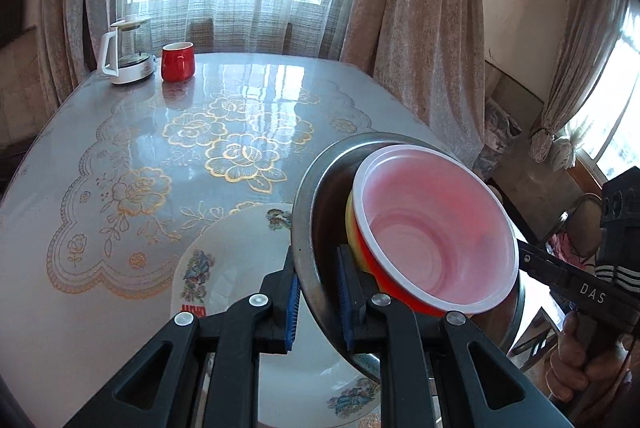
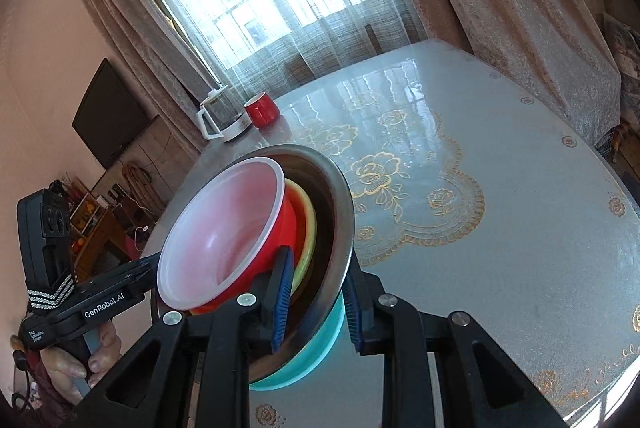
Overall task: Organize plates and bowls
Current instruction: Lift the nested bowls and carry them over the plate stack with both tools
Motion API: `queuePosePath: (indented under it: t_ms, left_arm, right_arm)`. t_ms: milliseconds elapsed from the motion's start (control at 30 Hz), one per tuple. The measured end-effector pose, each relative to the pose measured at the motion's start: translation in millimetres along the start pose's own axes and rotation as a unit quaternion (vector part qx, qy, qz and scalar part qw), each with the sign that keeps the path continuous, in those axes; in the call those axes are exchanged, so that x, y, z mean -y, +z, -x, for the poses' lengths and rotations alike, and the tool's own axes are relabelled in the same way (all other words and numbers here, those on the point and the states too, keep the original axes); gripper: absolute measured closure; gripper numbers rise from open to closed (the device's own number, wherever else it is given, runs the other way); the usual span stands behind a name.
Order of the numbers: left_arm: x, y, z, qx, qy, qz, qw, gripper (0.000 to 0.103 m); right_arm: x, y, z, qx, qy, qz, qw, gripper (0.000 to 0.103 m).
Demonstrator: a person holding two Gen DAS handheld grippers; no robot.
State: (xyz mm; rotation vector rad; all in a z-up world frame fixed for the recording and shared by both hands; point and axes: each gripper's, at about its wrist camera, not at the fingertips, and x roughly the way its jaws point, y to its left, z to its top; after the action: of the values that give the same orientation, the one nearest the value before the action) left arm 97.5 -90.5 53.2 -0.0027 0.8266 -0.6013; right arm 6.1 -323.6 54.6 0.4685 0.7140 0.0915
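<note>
Counting one plate [image 1: 236, 268], four nested bowls [image 1: 432, 236].

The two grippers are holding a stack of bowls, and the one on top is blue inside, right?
Not quite. The top bowl is pinkish white inside and red outside, as the left wrist view shows. Both hand-held grippers, left and right, do hold the stack.

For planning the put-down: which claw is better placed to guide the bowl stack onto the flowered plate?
Left, probably: the left claw grips the metal bowl directly above the flowered plate; the right claw sees no plate.
</note>
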Motion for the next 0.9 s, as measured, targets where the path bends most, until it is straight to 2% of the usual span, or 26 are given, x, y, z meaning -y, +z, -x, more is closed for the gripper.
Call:
queuePosePath:
  t_ms: [267, 433, 567, 800, 900]
  left_arm:
    - [-50.7, -26.0, 16.2, -0.005, 0.031, 0.049, 0.9983, 0.086]
    - [-66.3, -40.1, 12.7, -0.019, 0.039, 0.071, 0.9966, 0.086]
    - [-71.0, -45.3, 4.4, -0.03, 0.03, 0.081, 0.9959, 0.085]
    - [-62.8, -44.7, -8.0, -0.041, 0.017, 0.075, 0.9962, 0.083]
    - [-59.0, -45.0, -13.1, -0.046, 0.024, 0.068, 0.9963, 0.083]
  right_arm:
    - [-43.0, -7.5, -37.7, -0.042, 0.029, 0.047, 0.998, 0.078]
    - [-50.1, -16.5, -60.6, -0.07, 0.032, 0.051, 0.996, 0.078]
    - [-47.8, -23.2, -76.6, -0.087, 0.023, 0.045, 0.995, 0.078]
    - [-33.1, -26.9, -83.5, -0.092, -0.002, 0.026, 0.995, 0.078]
    - [-29.4, -27.5, -85.3, -0.094, -0.012, 0.022, 0.995, 0.078]
